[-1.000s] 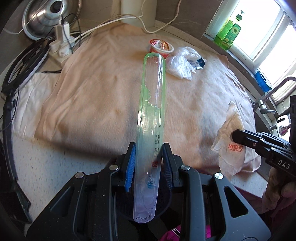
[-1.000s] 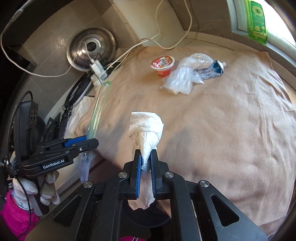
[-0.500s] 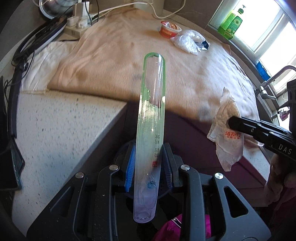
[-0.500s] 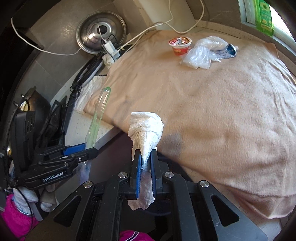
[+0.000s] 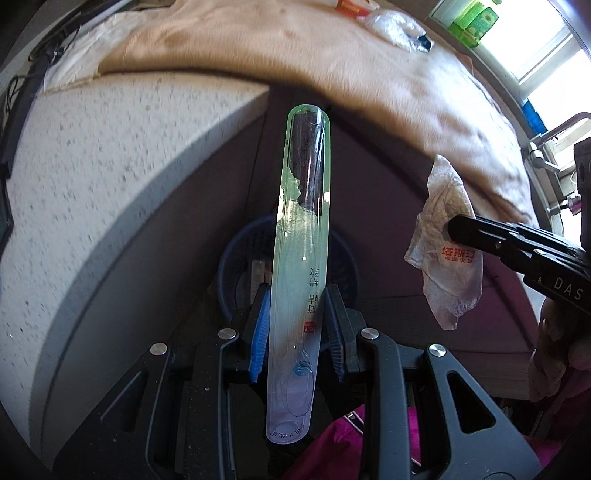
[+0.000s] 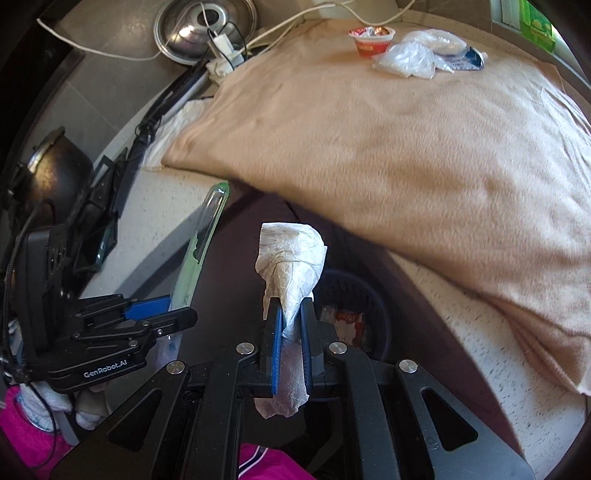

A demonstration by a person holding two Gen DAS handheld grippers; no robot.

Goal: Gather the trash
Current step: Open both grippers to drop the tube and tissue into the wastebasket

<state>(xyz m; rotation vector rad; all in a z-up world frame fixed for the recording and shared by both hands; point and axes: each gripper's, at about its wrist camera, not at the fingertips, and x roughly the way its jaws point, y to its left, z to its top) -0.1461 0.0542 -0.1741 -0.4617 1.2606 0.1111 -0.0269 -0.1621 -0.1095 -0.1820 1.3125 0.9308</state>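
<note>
Two pieces hang above the blue basket [image 5: 347, 258] — the left gripper [image 5: 297, 328] clamps the long plastic package [image 5: 301, 236], the right gripper [image 6: 291, 325] pinches the crumpled wrapper [image 6: 291, 258] — and the package, released tilted, may catch the rim and fall outside.

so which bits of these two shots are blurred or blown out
Left wrist view: window blown out, speckled counter motion-smeared, clear plastic package in the left gripper sharp. Right wrist view: beige cloth softly blurred, crumpled napkin crisp.

Beige cloth [image 6: 388, 147] over speckled counter [image 5: 92, 184]; steel lid [image 6: 205, 27], green bottles [image 5: 476, 20].
</note>
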